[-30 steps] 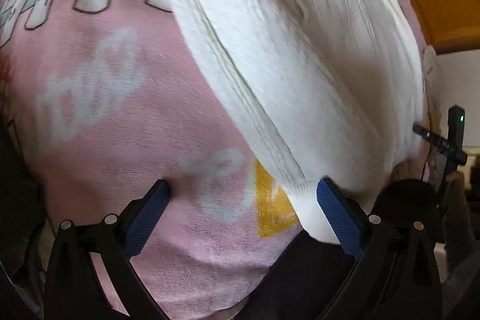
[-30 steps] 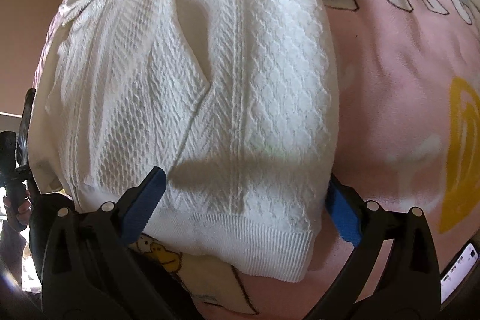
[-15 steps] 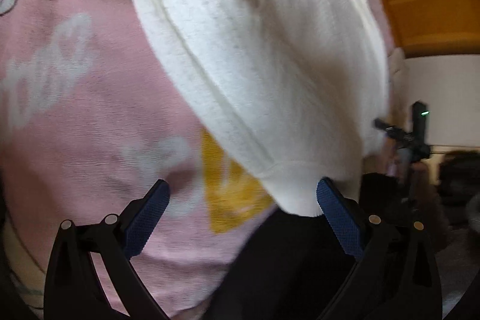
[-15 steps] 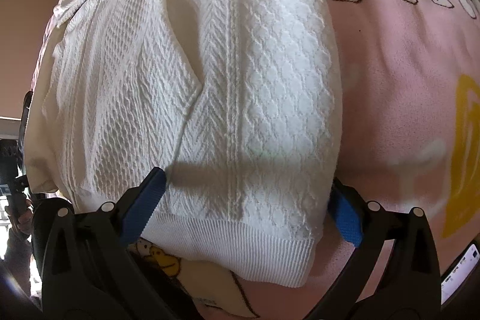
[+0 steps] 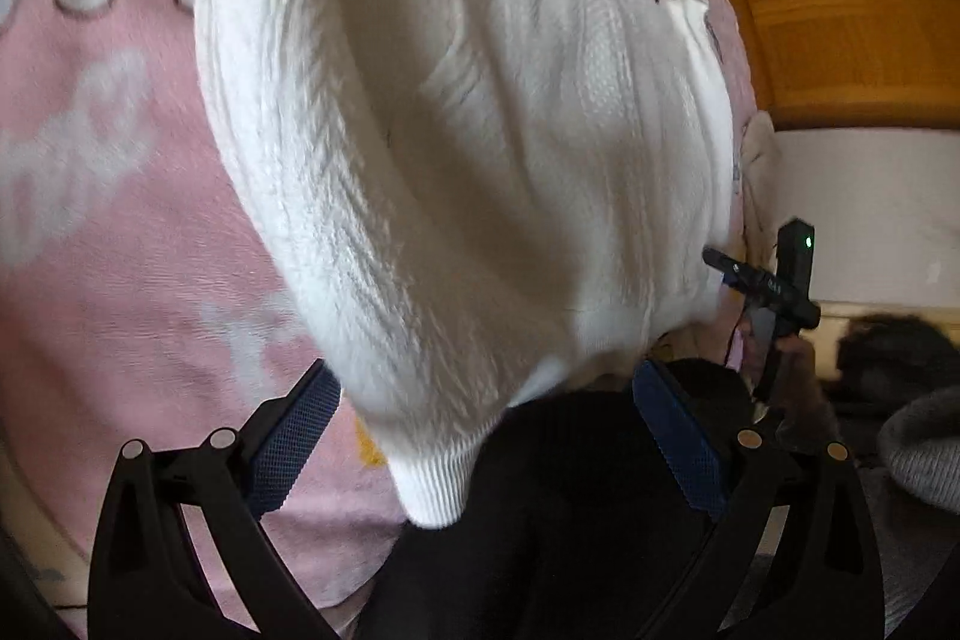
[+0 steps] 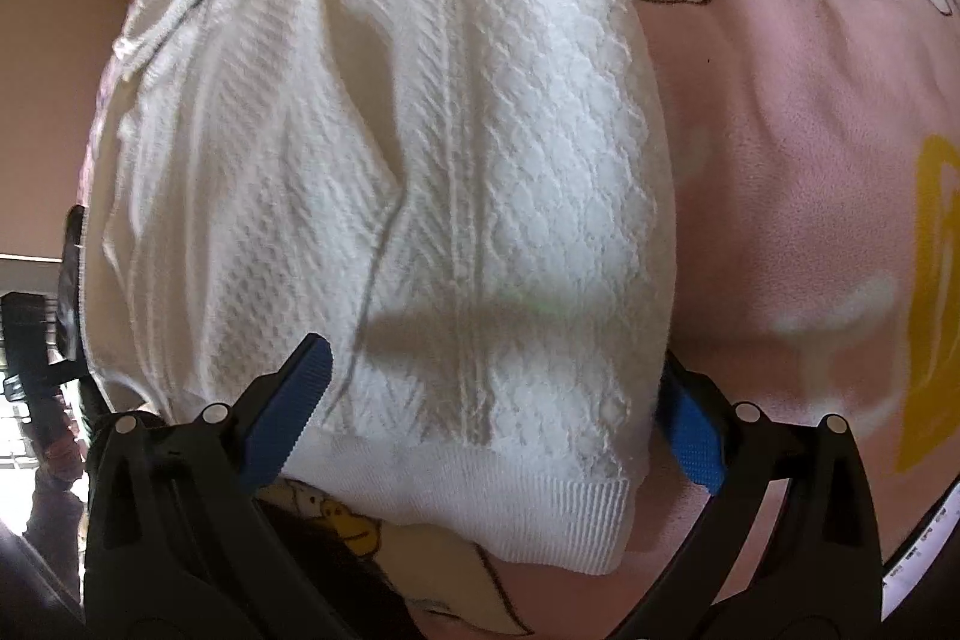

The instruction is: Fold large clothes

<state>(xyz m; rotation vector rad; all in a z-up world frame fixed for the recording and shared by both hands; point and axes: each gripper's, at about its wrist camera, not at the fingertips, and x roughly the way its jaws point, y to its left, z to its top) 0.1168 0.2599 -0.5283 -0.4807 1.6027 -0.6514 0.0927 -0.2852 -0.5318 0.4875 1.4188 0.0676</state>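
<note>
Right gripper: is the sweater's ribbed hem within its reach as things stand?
Probably yes. The right gripper is open, and the white sweater's ribbed hem lies just ahead between its fingers, with nothing covering it.

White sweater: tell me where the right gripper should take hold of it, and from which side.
Grip the ribbed hem of the white sweater at its near corner, coming from the near edge. The hem lies flat and free on the pink blanket, and the right gripper is already open astride it.

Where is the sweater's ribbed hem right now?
In the right wrist view the ribbed hem lies low and central on the pink blanket, between the open right claw's blue fingers.
</note>
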